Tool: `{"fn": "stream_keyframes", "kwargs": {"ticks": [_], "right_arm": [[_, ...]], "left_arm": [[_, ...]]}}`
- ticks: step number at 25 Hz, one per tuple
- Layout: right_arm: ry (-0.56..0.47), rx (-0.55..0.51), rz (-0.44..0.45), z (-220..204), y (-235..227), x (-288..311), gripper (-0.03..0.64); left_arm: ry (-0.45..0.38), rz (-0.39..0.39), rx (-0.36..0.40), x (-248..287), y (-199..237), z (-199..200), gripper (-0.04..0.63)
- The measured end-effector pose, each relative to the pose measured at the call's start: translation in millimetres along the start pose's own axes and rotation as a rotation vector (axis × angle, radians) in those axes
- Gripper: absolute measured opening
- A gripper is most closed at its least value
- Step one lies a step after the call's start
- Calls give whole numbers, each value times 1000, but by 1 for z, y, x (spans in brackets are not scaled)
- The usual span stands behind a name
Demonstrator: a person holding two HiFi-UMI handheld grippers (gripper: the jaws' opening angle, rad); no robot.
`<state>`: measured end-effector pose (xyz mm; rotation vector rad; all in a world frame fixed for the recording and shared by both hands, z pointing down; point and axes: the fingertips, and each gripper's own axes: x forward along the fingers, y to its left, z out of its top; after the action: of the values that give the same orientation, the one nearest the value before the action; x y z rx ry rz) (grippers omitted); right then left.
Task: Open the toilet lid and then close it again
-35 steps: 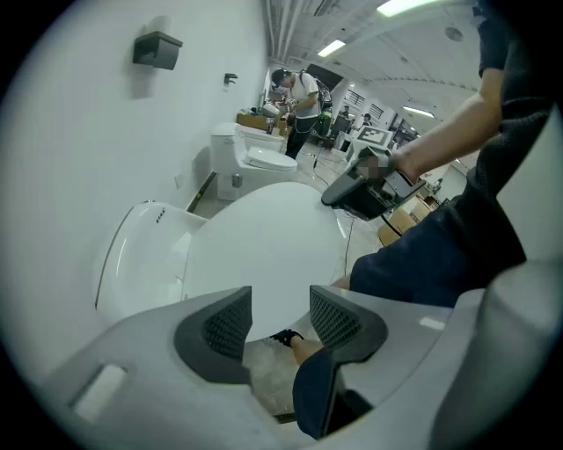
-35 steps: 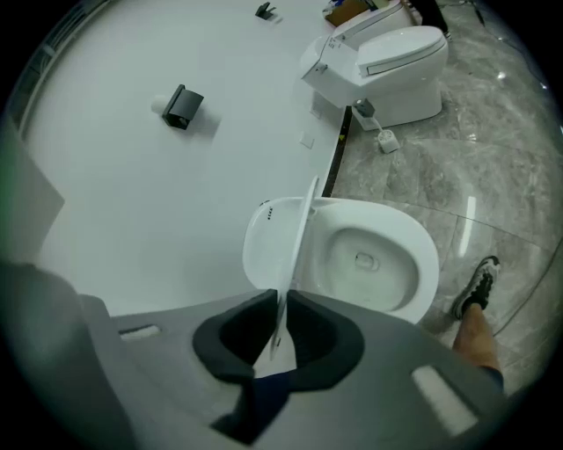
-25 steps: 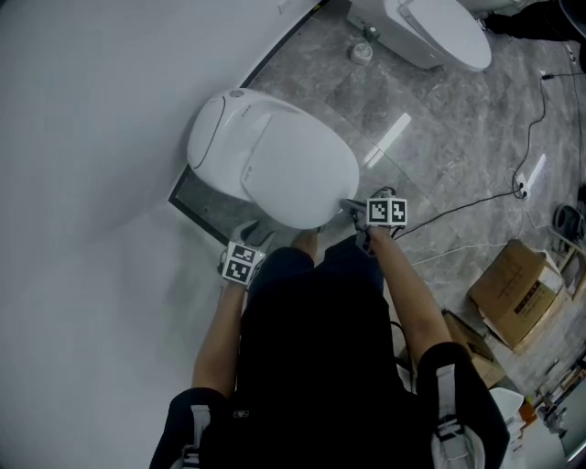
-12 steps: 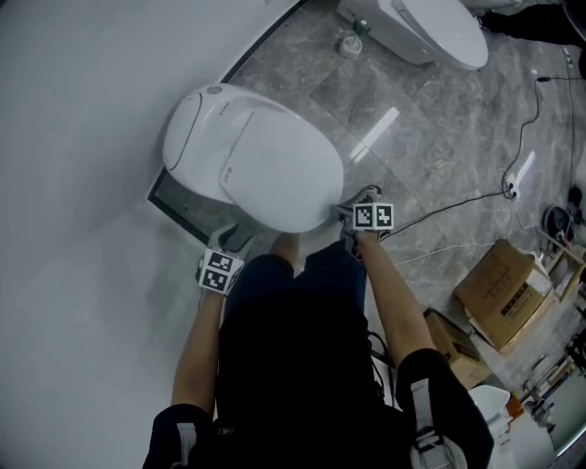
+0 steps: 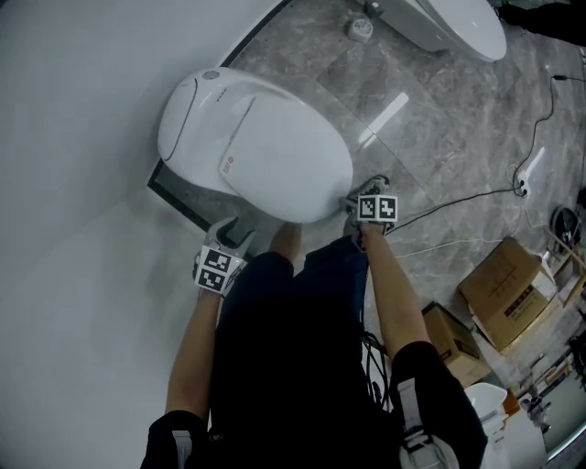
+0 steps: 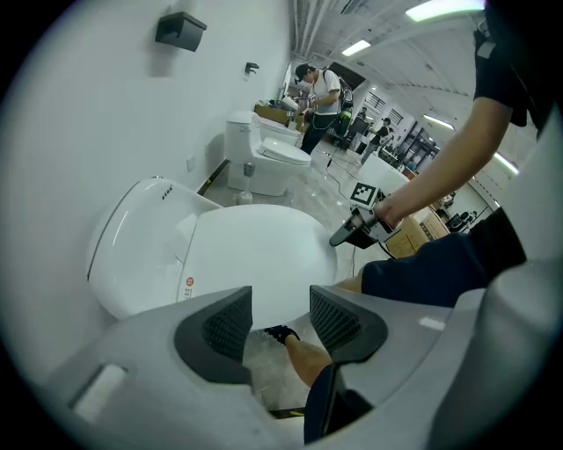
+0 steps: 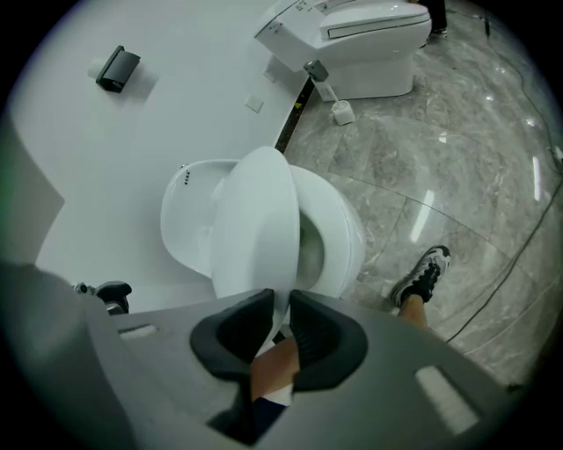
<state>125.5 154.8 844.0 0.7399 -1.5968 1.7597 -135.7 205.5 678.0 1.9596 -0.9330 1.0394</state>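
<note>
The white toilet [image 5: 197,114] stands against the wall, and its lid [image 5: 275,156] is low over the bowl in the head view. From the right gripper view the lid [image 7: 255,220] is tilted up, with the seat opening [image 7: 312,246] showing beside it. My right gripper [image 5: 351,203] is at the lid's front right rim. Its jaws have just been opening a little, and the rim still fills the narrow gap between them [image 7: 281,308]. My left gripper [image 5: 238,231] hangs open at the toilet's front left, with nothing between its pads [image 6: 280,312].
A second toilet [image 5: 449,23] stands further along the wall. Cardboard boxes [image 5: 508,293] and cables [image 5: 458,206] lie on the marble floor to the right. My legs and a shoe [image 7: 422,274] are right in front of the bowl. People stand far off [image 6: 317,97].
The right gripper has come down while staying at the lid's front right rim. The left gripper has stayed beside the bowl. The head view has shifted slightly.
</note>
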Motion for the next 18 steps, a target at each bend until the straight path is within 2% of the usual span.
{"fn": "stream_keyframes", "kwargs": {"ticks": [11,18], "right_arm": [[38,-23,-107,4,-47,37,77],[58,-26,-135,4,-64,54,80]], "left_arm": [[48,-42,-3,19,-5,-1,215],[33,-66,23,37,-7,9,215]]}}
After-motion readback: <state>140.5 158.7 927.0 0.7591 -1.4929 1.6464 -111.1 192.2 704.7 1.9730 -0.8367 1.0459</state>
